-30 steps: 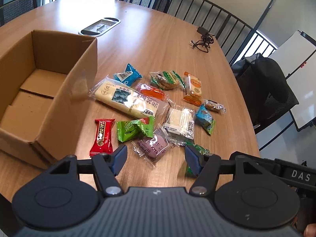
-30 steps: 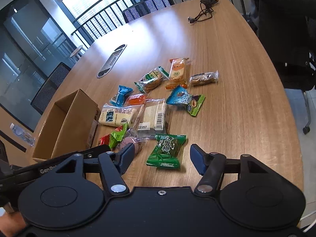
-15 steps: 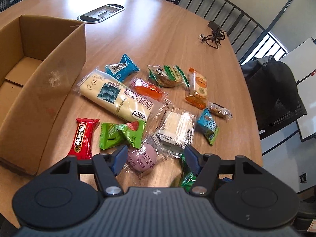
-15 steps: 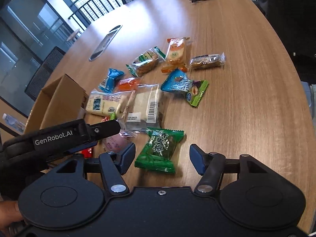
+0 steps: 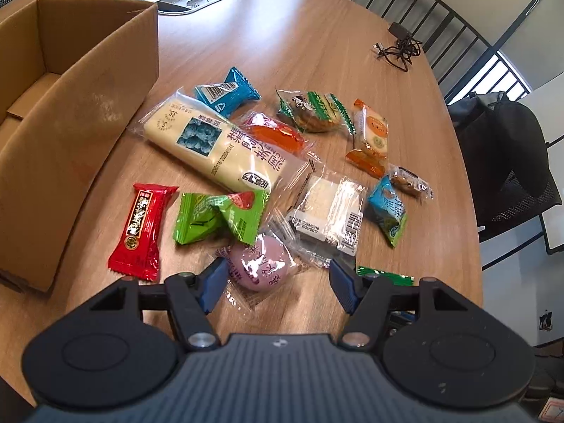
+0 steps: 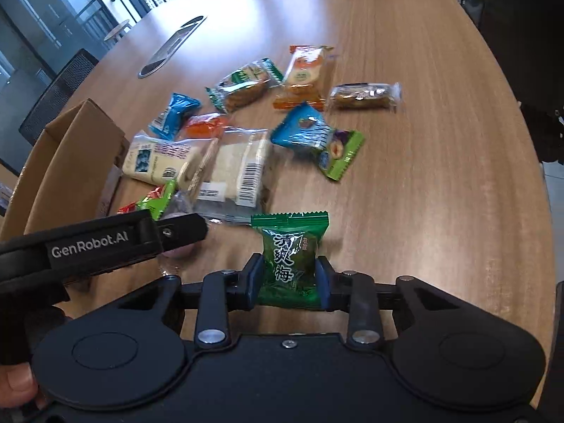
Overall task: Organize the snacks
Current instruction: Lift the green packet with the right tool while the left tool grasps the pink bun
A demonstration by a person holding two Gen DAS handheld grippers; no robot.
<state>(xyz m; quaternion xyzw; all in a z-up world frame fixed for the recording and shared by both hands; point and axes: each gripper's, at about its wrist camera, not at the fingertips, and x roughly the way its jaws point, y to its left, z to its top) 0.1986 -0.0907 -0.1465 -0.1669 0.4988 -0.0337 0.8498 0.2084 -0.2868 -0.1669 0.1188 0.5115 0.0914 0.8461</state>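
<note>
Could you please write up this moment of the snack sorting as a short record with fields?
surface: wooden table
container: open cardboard box, left of the snacks, no snacks visible inside
left claw: open, around the purple round snack, pads apart from it
right claw: closing, dark green plum candy packet between its pads
nearest the box: red candy bar, long blueberry cake packet
far off: black cable

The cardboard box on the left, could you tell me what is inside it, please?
In the left wrist view the cardboard box shows only bare inner walls and floor flaps; no snack is visible. Its near wall hides the closer part of the floor.
</note>
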